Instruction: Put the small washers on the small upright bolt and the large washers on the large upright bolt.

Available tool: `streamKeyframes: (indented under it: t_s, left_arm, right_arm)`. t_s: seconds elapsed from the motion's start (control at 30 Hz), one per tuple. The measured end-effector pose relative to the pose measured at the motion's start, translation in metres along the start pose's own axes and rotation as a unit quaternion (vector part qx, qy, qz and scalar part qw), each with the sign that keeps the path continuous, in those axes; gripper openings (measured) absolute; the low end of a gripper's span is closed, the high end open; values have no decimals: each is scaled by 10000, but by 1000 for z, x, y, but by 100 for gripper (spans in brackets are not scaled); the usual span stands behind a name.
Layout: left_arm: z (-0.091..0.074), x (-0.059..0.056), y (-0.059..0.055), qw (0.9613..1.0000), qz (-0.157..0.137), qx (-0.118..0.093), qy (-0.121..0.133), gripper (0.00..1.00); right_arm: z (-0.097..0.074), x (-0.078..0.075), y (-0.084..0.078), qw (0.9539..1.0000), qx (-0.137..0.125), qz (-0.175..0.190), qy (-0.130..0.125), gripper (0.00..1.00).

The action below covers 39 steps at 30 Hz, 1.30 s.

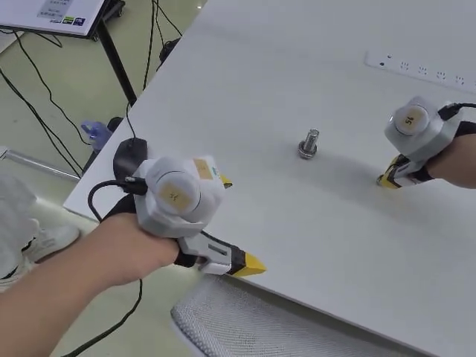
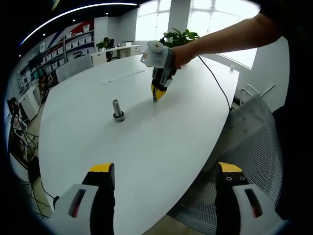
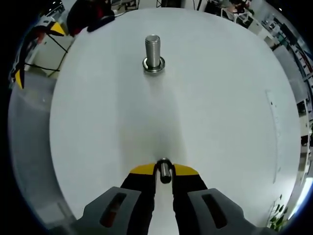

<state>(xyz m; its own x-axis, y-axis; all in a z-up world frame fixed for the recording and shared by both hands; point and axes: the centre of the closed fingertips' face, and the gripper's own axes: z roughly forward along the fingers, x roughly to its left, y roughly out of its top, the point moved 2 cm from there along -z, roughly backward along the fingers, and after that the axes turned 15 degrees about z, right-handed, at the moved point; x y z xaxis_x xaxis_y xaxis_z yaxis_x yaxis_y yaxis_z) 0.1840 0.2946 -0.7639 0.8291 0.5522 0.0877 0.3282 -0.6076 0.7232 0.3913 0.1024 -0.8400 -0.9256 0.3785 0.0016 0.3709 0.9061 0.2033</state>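
Right gripper (image 3: 165, 169), own view: the jaws are pressed together on the small bolt (image 3: 165, 172), a short metal cylinder pinched between the yellow tips. The tips point down at the white table (image 3: 220, 98). Straight ahead of the jaws, well apart from them, the large bolt (image 3: 153, 49) stands upright with a washer (image 3: 153, 64) around its foot; whether more than one washer lies there cannot be told. Beyond the bolt and to the left, the yellow tips of the left gripper (image 3: 19, 76) appear at the table's edge.

Left gripper (image 2: 165, 169), own view: the jaws stand wide apart and grasp nothing. They sit at the near edge of the table, with a mesh chair (image 2: 254, 142) just to their right. Ahead of them the large bolt (image 2: 117, 110) stands on the table. Farther on and to its right, the right gripper (image 2: 155, 95) rests tip-down on the surface.
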Motion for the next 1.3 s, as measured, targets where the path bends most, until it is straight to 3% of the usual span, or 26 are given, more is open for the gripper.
streamKeyframes:
  t_s: [0.5, 0.7, 1.13, 1.3]
  left_arm:
    - [0, -5, -3, 10000, 32, 65, -54, 83]
    - [-3, -5, -4, 10000, 17, 73, -20, 83]
    - [-8, -5, -4, 10000, 19, 65, 41, 83]
    - [-10, -5, -1, 10000, 75, 28, 54, 82]
  right_arm:
    - [0, 0, -1, 10000, -23, 83, -19, 14]
    - [0, 0, -2, 9999, 1, 164, 15, 19]
    - [-13, -2, 4, 9994, -285, 183, -66, 27]
    - [-30, -1, 9, 9975, -626, 299, -118, 28]
